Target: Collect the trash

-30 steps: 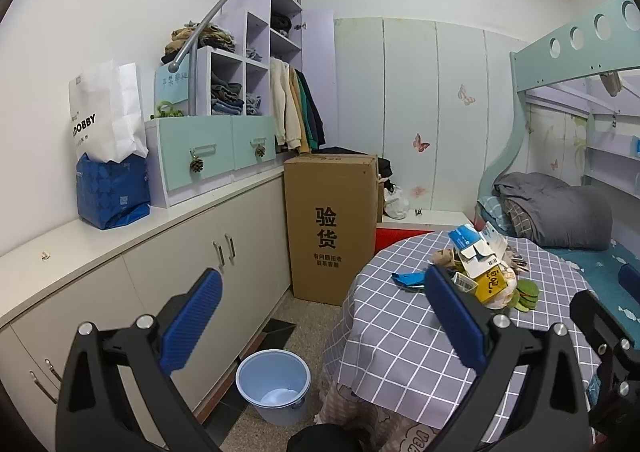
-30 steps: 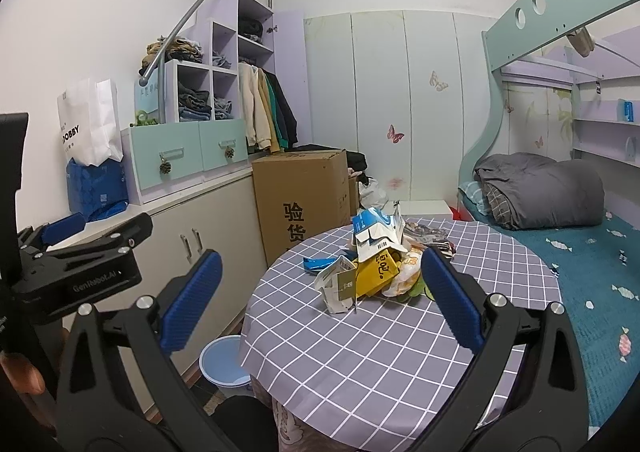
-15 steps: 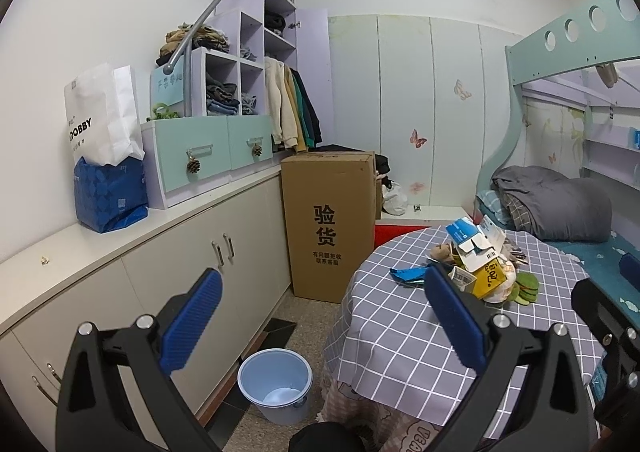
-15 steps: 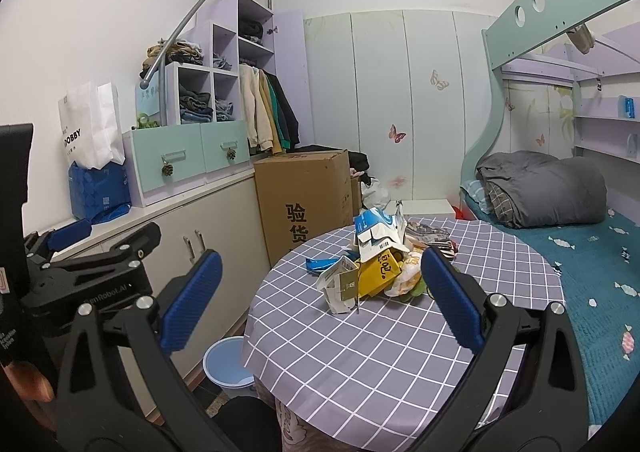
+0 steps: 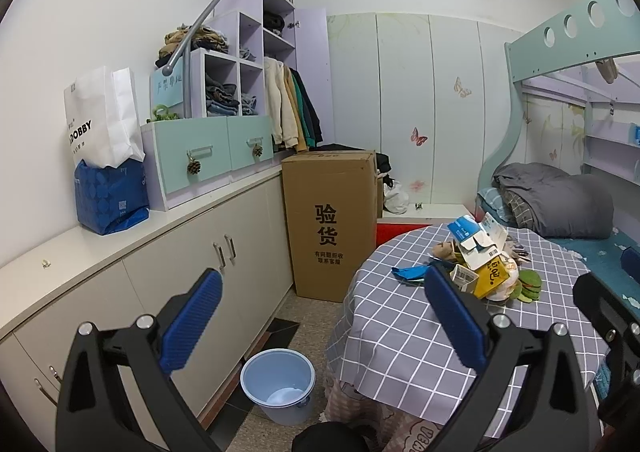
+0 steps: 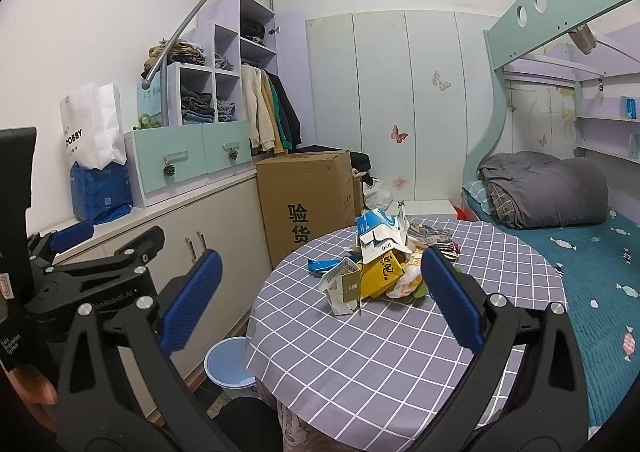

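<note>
Grippers: left gripper point(image 5: 320, 316) and right gripper point(image 6: 316, 300) both spread wide, empty.
Change: both drifted slightly nearer the trash pile point(image 6: 376, 264).
Meaning: approach underway; blue bucket point(image 5: 278, 384) waits.

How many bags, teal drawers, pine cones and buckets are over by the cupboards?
Bags: 2, a white bag and a blue bag
Teal drawers: 2
Pine cones: 2
Bucket: 1
Total: 7
</note>
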